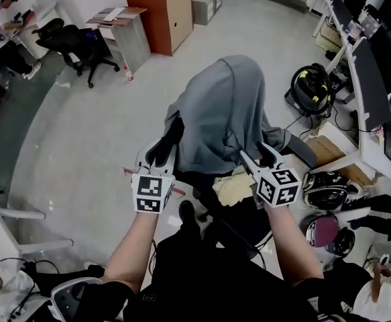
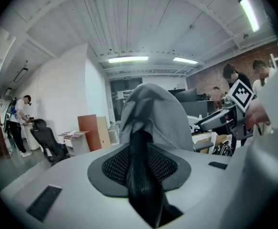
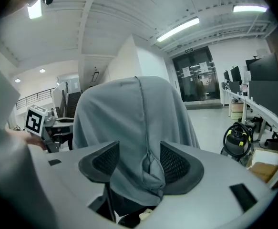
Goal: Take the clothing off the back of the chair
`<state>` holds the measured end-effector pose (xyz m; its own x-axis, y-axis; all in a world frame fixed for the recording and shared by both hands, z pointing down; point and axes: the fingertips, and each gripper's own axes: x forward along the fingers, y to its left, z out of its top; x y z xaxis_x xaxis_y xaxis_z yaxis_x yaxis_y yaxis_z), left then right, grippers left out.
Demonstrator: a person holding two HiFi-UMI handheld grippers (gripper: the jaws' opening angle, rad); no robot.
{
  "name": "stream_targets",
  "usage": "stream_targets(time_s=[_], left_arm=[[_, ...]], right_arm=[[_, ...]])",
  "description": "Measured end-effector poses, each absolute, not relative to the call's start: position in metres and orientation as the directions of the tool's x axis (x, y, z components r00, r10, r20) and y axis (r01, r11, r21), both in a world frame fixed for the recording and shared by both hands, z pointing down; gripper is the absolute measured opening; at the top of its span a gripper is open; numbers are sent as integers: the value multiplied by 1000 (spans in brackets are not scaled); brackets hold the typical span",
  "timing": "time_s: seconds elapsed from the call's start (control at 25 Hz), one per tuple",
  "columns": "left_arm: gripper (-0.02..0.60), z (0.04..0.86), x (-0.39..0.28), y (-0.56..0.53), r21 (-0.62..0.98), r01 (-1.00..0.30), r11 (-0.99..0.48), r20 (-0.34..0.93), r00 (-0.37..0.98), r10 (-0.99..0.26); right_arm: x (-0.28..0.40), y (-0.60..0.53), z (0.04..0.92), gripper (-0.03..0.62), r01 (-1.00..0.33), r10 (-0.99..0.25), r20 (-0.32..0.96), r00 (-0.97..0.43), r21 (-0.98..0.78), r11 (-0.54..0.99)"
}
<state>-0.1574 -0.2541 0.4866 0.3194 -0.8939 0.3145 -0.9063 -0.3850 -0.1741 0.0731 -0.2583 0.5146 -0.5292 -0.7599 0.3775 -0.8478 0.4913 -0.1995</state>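
Dead centre of the head view, clothing [image 1: 222,109], a grey hooded top, hangs draped over the chair back [image 1: 176,129], covering its top and falling down both sides. Seam runs down the middle in my right gripper view.

My right gripper [image 1: 261,154] is at the clothing's lower right edge. Jaws stand wide apart. A bunched fold of the grey cloth sits between the pads [image 3: 174,163], hanging loose, not pinched.

My left gripper [image 1: 163,146] is at the clothing's lower left edge. Jaws are nearly together on a black mesh strip between them, the chair back's edge as far as I can tell. It runs up from the jaws and goes under the grey hem. Can't tell if any cloth is caught with it.

Each gripper shows in the other's view, marker cube up, one on each side of the chair.

Below the clothing, a pale yellow cloth [image 1: 234,188] lies on the seat. Right of the chair, a black and yellow vacuum cleaner [image 1: 312,89] stands on the floor [image 1: 101,126], near a table [image 1: 368,79] with monitors. Far left, a black office chair [image 1: 74,42]; behind it a brown cabinet [image 1: 168,9].
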Motion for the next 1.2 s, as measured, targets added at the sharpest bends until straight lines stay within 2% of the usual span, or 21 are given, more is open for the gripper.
stream_targets(time_s=[0.16,0.4,0.96,1.04,1.2], left_arm=[[102,488,-159,-258,-165,-911,-378,311,315,-897],[44,484,-173,-295,-149,-929,-340,268,293,-918],[69,487,-167,-426,-141,-888,-438,238,399,-886],[74,488,-162,-445,-142,-878,-457,236,419,-877],[84,491,-146,-481,-140,-854,-501,246,461,-853]], right_arm=[[64,-299,503,291,-842,-758,374,-535,-159,516],[41,-378,494,317,-844,-764,374,-526,-122,522],[25,-521,506,330,-886,-791,413,-451,-100,453],[31,-532,505,320,-895,-804,411,-430,-75,440],[45,-548,504,253,-907,-824,404,-398,-39,419]])
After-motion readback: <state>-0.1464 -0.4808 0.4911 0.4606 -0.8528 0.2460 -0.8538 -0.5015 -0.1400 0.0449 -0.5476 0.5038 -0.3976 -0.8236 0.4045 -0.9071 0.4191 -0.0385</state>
